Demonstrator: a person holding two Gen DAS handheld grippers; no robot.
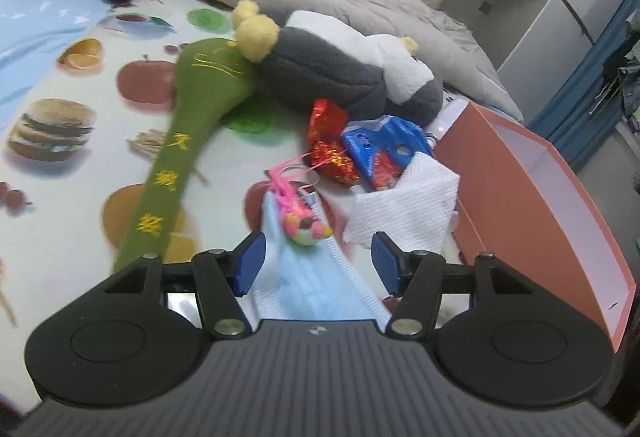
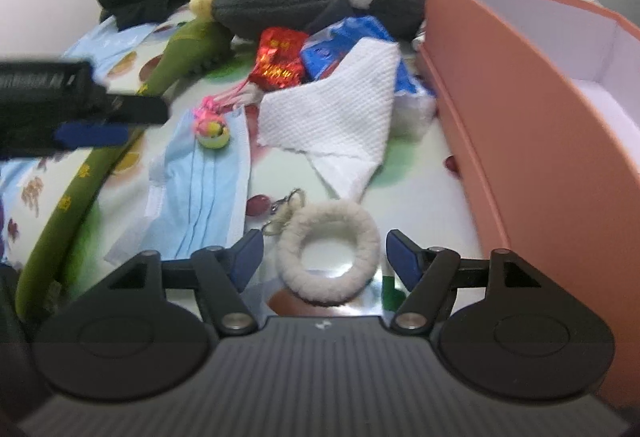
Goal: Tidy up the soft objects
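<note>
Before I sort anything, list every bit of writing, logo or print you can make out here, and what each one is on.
Long green plush stick: yellow embroidered Chinese characters down its length, first looks like "天"; the rest too blurred to read.
Red foil packet: gold print, unreadable.
Blue plastic snack wrapper: print blurred, unreadable.
Left tool and right tool: a small white emblem on each body, no letters.
Salmon cardboard box: no text visible.

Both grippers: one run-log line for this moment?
left gripper: open over face mask | right gripper: open around fluffy ring keychain | pink box: empty
</note>
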